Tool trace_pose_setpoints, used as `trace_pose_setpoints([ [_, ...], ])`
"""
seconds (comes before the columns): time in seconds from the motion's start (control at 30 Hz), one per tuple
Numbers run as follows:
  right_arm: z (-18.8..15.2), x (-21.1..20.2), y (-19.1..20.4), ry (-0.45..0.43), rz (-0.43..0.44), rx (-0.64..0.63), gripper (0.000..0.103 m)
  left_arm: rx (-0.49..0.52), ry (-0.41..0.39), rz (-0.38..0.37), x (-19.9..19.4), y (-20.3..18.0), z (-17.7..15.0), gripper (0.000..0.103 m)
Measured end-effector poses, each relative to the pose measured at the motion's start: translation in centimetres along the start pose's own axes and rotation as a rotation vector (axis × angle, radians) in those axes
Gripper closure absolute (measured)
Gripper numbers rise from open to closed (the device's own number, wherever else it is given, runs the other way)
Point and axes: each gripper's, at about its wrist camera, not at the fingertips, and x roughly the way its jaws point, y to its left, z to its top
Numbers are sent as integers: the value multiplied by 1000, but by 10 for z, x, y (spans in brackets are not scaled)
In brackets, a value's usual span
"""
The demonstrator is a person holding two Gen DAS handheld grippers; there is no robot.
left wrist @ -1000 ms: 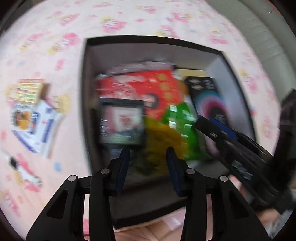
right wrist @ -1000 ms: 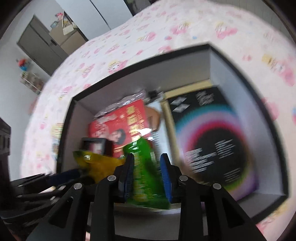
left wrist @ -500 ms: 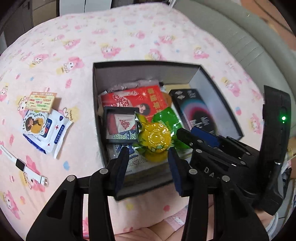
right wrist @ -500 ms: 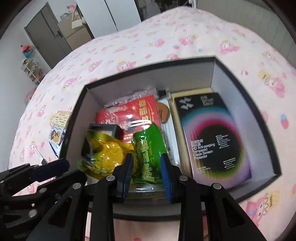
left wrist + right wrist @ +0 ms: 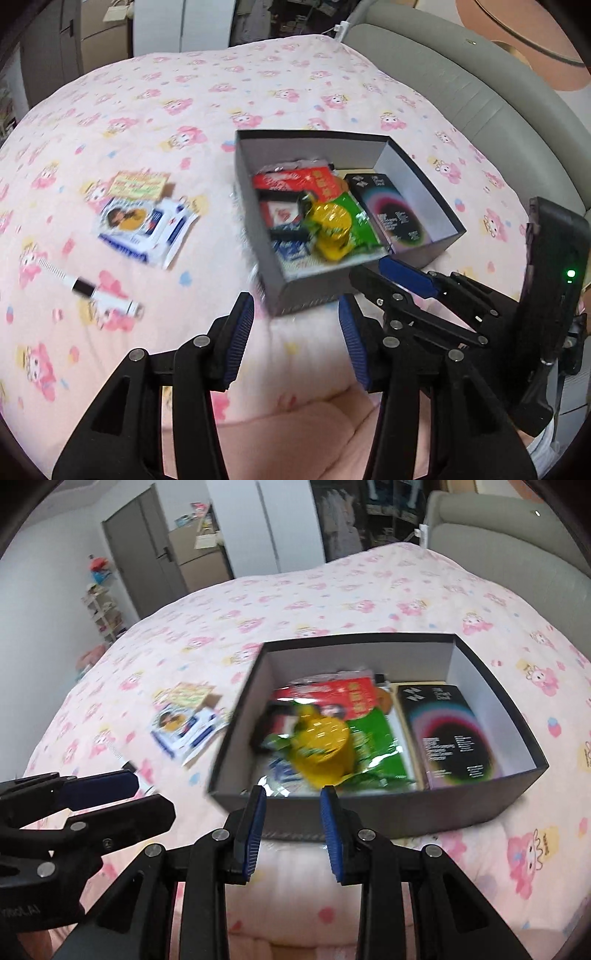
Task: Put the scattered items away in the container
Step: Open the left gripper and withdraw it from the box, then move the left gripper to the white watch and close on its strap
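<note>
A black box (image 5: pixel 291 291) (image 5: pixel 369 816) sits on the pink bedspread, holding a yellow packet (image 5: pixel 332 227) (image 5: pixel 325 744), a green packet (image 5: pixel 380 746), a red packet (image 5: pixel 299 181) and a dark booklet (image 5: pixel 450 731). Left of the box lie a wipes pack (image 5: pixel 147 225) (image 5: pixel 184 727), a small card (image 5: pixel 138 182) and a white watch (image 5: pixel 88 291). My left gripper (image 5: pixel 295 325) is open and empty, near the box's front wall. My right gripper (image 5: pixel 293 812) is open and empty, just in front of the box.
A grey headboard (image 5: pixel 461 81) runs along the right of the bed. Doors and a shelf (image 5: pixel 99 609) stand beyond the bed. The right gripper's body (image 5: pixel 546 314) shows at the right of the left wrist view.
Both grippers have pulled back and up from over the box. The green packet left the right gripper and now lies in the box beside the yellow packet.
</note>
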Motion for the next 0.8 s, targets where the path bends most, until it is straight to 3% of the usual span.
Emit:
trace_pose_setpoints([
  [0.3,0,-12,58,5,82,-67,77,-88,-15,27,-42,46,-23,54],
  [0.47,5,-5,102,11,146,-108,77,-131,-31,88,-65,84,-32,54],
  [0.63,22,27,155,67,234,-164,77,-268,-23,109,-70,152,-40,54],
  [0.8,38,65,175,129,272,-154,77,-445,6,135,-59,233,-45,54],
])
